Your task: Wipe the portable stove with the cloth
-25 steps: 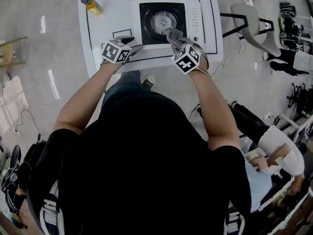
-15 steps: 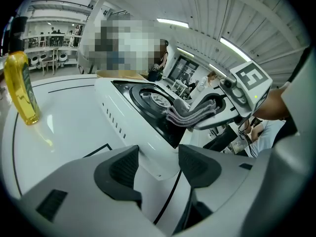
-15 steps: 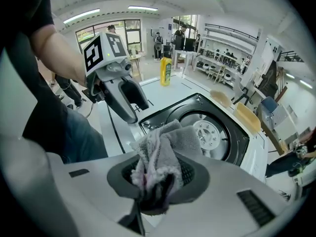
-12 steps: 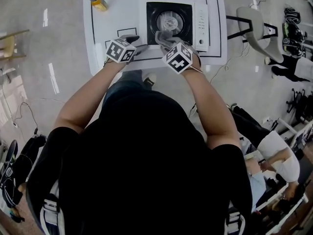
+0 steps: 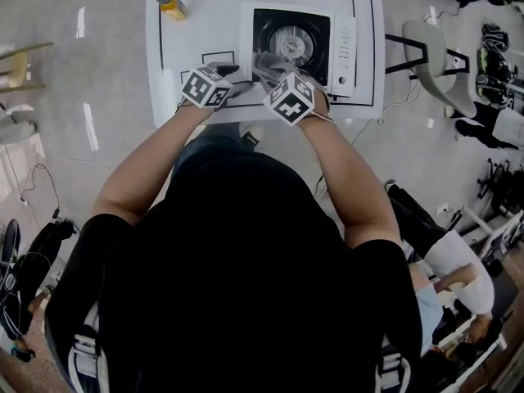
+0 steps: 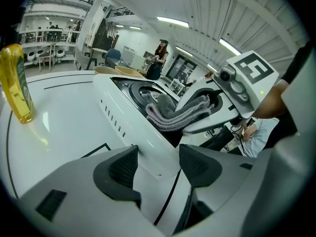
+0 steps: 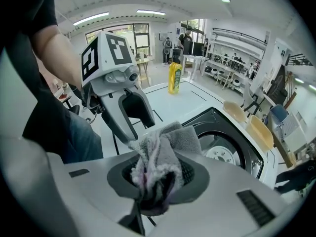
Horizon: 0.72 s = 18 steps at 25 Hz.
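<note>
Head view: white portable stove with black burner well (image 5: 344,47), upper centre; grey terry cloth (image 5: 264,62) at its lower-left corner, clamped by right gripper (image 5: 268,70).
Left gripper view: left gripper (image 6: 158,164), jaws apart, just been opening, holding nothing.
Right gripper view: cloth (image 7: 160,157) bunched between jaws.

Count, quick:
- 1 portable stove (image 5: 344,49) w/ 1 round burner (image 5: 293,43).
- 1 cloth (image 7: 160,152), grey.
- 2 grippers: left gripper (image 6: 158,163) & right gripper (image 7: 158,176).
- 2 marker cubes (image 5: 205,87) (image 5: 288,98), 1 per gripper.
- 1 yellow bottle (image 5: 172,4).
- 2 tan trays (image 7: 234,111) (image 7: 260,132) at the table's far edge.
- 1 white table (image 5: 196,31).
- 1 grey chair (image 5: 430,47) beside the table.
- Bkgd ppl: at least 1 seated person (image 5: 454,264). The rest are too small to count.
</note>
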Each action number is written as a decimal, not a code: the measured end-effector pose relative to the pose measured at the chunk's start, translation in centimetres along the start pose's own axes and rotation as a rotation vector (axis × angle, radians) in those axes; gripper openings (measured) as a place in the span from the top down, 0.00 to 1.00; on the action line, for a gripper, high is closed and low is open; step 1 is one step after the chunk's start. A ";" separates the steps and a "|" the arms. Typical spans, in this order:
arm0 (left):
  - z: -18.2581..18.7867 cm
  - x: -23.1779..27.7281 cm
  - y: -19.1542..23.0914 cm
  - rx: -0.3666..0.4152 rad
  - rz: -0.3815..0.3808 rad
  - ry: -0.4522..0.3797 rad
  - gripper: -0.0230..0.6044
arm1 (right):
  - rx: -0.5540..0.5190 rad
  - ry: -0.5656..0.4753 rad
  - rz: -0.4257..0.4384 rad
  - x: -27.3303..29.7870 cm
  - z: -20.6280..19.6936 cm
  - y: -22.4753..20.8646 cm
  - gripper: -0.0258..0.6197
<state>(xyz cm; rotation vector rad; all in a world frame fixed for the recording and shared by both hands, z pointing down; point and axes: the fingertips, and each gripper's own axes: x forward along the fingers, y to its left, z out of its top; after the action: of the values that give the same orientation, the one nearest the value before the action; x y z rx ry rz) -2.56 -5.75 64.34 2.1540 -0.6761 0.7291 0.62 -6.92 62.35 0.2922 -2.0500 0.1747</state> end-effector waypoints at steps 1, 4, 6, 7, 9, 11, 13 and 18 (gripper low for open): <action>0.0 0.1 0.1 -0.002 -0.005 0.003 0.51 | 0.002 -0.003 0.005 0.1 0.2 -0.2 0.80; 0.1 0.2 0.5 -0.009 -0.016 0.009 0.51 | 0.009 -0.014 0.025 0.5 0.8 -0.7 0.80; 0.2 0.3 0.6 -0.018 -0.025 0.014 0.51 | 0.027 -0.028 0.041 0.6 1.2 -1.1 0.80; 0.2 0.3 0.6 -0.026 -0.032 0.020 0.50 | 0.044 -0.038 0.050 0.6 1.4 -1.4 0.80; 0.0 0.3 0.7 -0.045 -0.045 0.032 0.50 | 0.077 -0.061 0.063 0.7 2.1 -2.0 0.80; 0.0 0.4 0.8 -0.055 -0.055 0.038 0.49 | 0.101 -0.079 0.070 1.0 2.8 -2.8 0.80; 0.1 0.5 0.8 -0.050 -0.061 0.035 0.49 | 0.118 -0.095 0.069 1.3 3.4 -3.7 0.80; 0.3 0.6 0.8 -0.042 -0.062 0.028 0.49 | 0.140 -0.111 0.041 1.9 4.4 -6.9 0.80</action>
<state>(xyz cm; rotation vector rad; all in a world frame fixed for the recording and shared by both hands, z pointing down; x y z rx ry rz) -2.64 -6.57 64.98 2.1127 -0.6025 0.7050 -2.03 -14.82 61.93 0.3531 -2.1591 0.3348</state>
